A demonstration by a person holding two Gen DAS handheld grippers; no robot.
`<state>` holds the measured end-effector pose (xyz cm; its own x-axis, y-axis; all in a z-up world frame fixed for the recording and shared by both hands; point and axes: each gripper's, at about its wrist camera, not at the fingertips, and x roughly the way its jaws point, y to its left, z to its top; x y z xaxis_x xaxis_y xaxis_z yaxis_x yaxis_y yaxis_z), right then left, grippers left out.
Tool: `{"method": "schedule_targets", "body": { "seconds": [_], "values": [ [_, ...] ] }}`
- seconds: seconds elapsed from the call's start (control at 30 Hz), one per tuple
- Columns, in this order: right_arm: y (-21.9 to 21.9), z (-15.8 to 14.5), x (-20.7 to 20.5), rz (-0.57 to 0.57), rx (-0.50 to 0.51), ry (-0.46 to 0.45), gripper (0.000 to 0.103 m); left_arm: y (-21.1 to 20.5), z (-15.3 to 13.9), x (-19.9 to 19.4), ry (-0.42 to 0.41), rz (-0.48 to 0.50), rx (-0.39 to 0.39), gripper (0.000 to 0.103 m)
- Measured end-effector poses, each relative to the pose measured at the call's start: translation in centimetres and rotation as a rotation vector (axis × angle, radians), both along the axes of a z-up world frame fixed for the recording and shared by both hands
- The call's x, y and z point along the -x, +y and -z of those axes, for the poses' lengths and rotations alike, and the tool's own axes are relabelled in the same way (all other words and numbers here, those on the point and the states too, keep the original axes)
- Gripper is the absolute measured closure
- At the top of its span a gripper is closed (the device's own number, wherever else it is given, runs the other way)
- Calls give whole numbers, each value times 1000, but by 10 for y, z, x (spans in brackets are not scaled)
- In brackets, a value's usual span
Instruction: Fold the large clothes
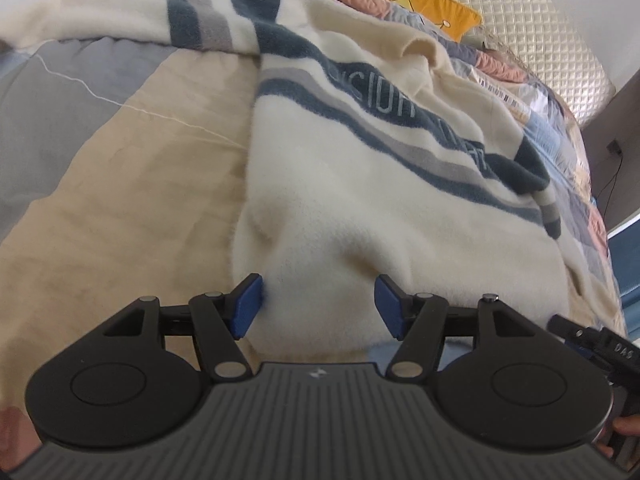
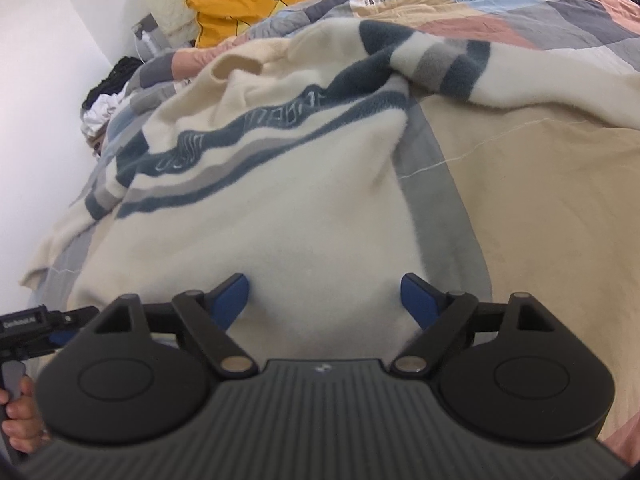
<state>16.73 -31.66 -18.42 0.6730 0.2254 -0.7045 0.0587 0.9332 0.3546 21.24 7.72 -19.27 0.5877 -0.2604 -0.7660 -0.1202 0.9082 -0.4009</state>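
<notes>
the sweater (image 1: 360, 184) lies flat on the quilt (image 1: 120, 200), stretching away from both claws. the left claw (image 1: 318, 306) and right claw (image 2: 324, 300) stand apart at its near hem, side by side, clamping nothing.

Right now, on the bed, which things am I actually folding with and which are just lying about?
Part of the job:
- cream fleece sweater with blue-grey stripes, spread on the quilt
- left gripper, jaws open at the hem
- right gripper, jaws open at the hem

Just lying about:
- patchwork quilt
- yellow pillow
- pile of dark and white clothes by the wall
</notes>
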Motion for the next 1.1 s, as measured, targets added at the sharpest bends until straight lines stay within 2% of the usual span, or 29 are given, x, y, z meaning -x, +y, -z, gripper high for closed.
{"method": "schedule_targets", "body": {
  "seconds": [0.27,0.43,0.63,0.77,0.8,0.87,0.9,0.93,1.0,1.1],
  "values": [
    [-10,9,-5,44,4,25,17,7,6,-3,6,-25,52,36],
    [-19,23,-12,76,-30,75,18,4,8,-2,5,-8,45,36],
    [-11,30,-22,6,-102,90,15,-2,13,-3,11,16,51,35],
    [1,33,-28,-51,-92,77,16,0,24,-9,32,10,81,36],
    [3,34,-30,-56,-80,74,16,-1,23,-9,27,10,79,39],
    [6,33,-32,-62,-66,58,25,0,23,-9,21,8,79,47],
    [6,32,-31,-72,-70,50,37,2,22,-8,20,1,89,57],
    [6,29,-30,-82,-83,43,51,5,20,-7,15,-8,103,62],
    [5,22,-26,-100,-101,33,63,12,16,-3,0,-24,144,86],
    [-2,11,-15,-88,-137,9,71,28,7,5,-44,-64,252,95]
  ]
}}
